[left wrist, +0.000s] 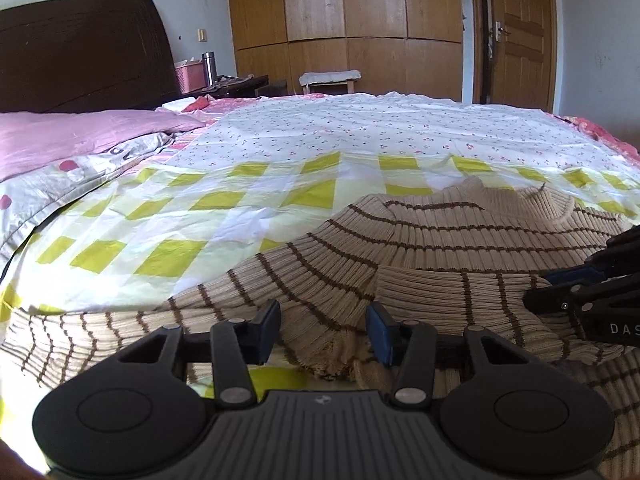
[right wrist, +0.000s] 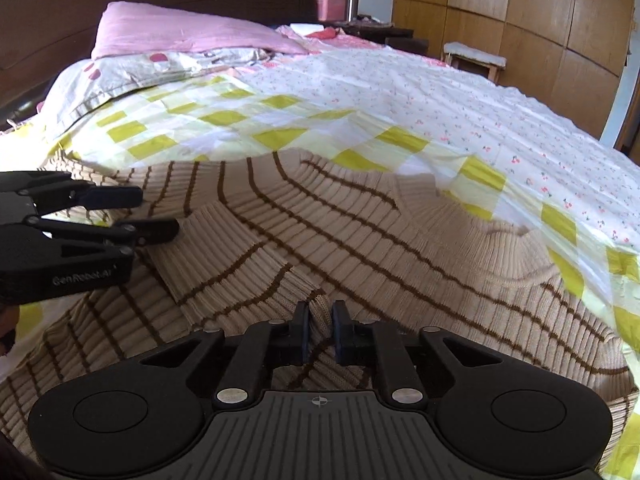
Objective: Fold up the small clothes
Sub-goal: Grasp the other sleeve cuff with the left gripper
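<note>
I've got a beige sweater with brown stripes (right wrist: pixel 360 232) spread flat on the bed, over a yellow-and-white checked sheet (left wrist: pixel 192 204), ribbed collar (right wrist: pixel 492 216) pointing away from me toward the floral sheet (right wrist: pixel 420 92). One sleeve (right wrist: pixel 224 256) is folded in across the chest, cuff lying near the middle. My right gripper (right wrist: pixel 320 332) sits low on the sweater body with its jaws nearly together, and a small ridge of knit is pinched up between the pads, so I read it as clamped on the sweater. My left gripper (left wrist: pixel 324 334) is over the sweater's left edge, jaws apart at a middling width; a bunched fold of fabric rises between the fingers (left wrist: pixel 264 330), but the pads don't look pressed onto it, and in the right wrist view I see the same left gripper (right wrist: pixel 158 214) from the side with a clear gap between its two fingers, tips just at the sleeve cuff. Right gripper also shows at the far right edge of the left wrist view (left wrist: pixel 560 288), resting on the knit. Background: pink pillow (right wrist: pixel 188 32) on a spotted pillowcase (right wrist: pixel 132 68) against a dark headboard (left wrist: pixel 80 52), wooden wardrobe (left wrist: pixel 344 20), door (left wrist: pixel 520 32), small stool (left wrist: pixel 330 78), pink box (left wrist: pixel 192 76) and steel flask (left wrist: pixel 208 67) on the bedside table.
</note>
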